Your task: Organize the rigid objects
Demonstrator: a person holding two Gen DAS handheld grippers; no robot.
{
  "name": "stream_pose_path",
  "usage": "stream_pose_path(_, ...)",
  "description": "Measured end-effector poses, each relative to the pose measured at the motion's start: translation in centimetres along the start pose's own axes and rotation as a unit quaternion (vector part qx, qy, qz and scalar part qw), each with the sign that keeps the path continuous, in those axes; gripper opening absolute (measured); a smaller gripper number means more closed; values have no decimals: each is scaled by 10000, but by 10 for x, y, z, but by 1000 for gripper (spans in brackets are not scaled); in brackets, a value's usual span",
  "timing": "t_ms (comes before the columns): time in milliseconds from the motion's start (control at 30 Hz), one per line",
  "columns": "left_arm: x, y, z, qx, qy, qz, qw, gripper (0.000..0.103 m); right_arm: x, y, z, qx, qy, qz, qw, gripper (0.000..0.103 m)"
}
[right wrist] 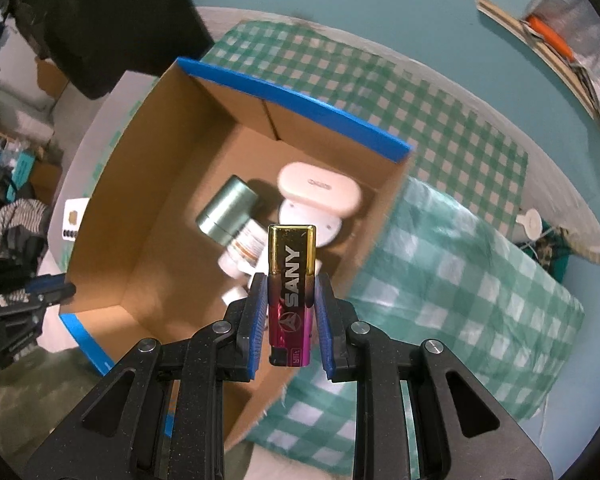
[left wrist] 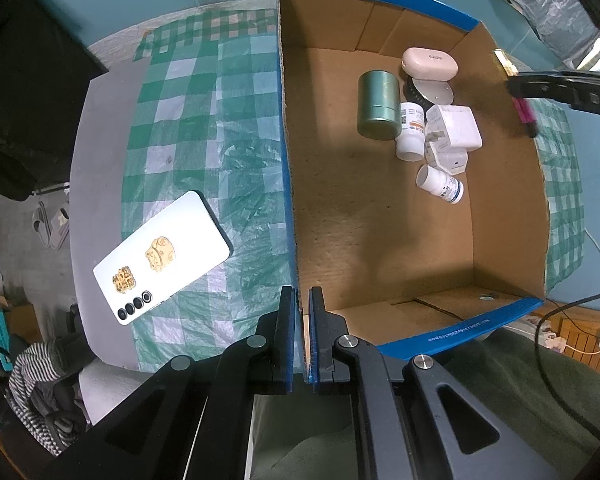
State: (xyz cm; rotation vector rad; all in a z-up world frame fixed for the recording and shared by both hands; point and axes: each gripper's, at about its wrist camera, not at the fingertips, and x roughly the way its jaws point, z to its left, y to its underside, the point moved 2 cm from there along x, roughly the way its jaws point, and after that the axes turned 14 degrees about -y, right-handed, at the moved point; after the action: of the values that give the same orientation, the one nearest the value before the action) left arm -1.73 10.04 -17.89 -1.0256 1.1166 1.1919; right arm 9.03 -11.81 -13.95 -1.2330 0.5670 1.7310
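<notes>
Right tongs [right wrist: 291, 300] clamped on lighter [right wrist: 291, 280] above the box [right wrist: 300, 100]; left tongs [left wrist: 301, 304] pinch its near wall. Carry past the rim, lower, then release.

Even indoor light fills both fisheye views, whose edges bend and darken. Inside the cardboard box [left wrist: 380, 220] soft shadows fall; in the right view its contents blur.
</notes>
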Motion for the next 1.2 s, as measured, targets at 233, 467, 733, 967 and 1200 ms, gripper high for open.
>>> stream_pose_path(233, 0, -1, -1, 0, -10, -7, 10000, 6, 31, -14, 4, -139, 28, 266, 9995, 22)
stream_pose_path(467, -1, 0, -1, 42, -18, -4, 10000, 6, 46, -22, 11, -306, 16, 365, 9989, 22)
stream_pose_path(733, -1, -1, -1, 43, -18, -36, 10000, 6, 33, -26, 15, -279, 179, 161, 9993, 33)
stream_pose_path(967, -3, -3, -1, 44, -12, -54, 10000, 6, 9, -20, 18, -212, 247, -81, 9994, 52)
stream_pose_path(1200, -6, -8, -4, 136, -96, -113, 9998, 6, -28, -9, 18, 37, 258, -448, 9987, 59)
